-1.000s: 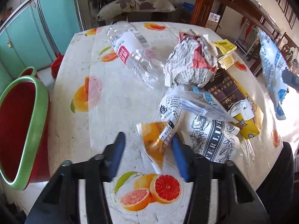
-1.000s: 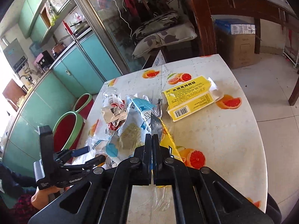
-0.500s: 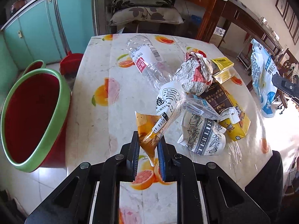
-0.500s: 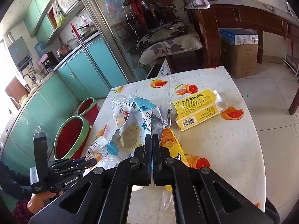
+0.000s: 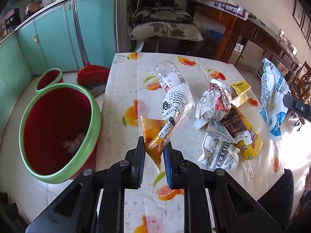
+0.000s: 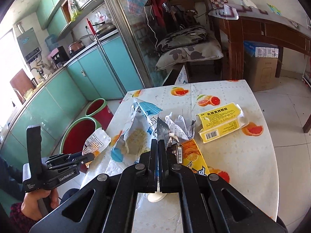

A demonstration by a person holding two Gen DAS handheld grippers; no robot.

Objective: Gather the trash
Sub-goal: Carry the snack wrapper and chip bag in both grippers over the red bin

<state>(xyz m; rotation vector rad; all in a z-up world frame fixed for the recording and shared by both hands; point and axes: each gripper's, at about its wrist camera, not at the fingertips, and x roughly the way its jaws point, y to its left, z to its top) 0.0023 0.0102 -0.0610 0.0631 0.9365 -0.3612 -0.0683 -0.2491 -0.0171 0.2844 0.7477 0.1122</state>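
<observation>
Beside the red bin with green rim [image 5: 58, 132], left gripper [image 5: 154, 149] is pinching the orange-and-white plastic snack wrapper [image 5: 169, 116], lifted off the fruit-print table [image 5: 120, 120]. Right gripper [image 6: 157, 145] is pressed together on the blue-and-white foil bag [image 6: 136, 134], also lifted. Neither piece is in the bin; only some pale scrap shows at its bottom. Left on the table, right of the bin: clear plastic bottle [image 5: 167, 73], crumpled newspaper ball [image 5: 213, 101], yellow cartons [image 5: 245, 137], printed paper bag [image 5: 219, 151]. Early stage, my read.
</observation>
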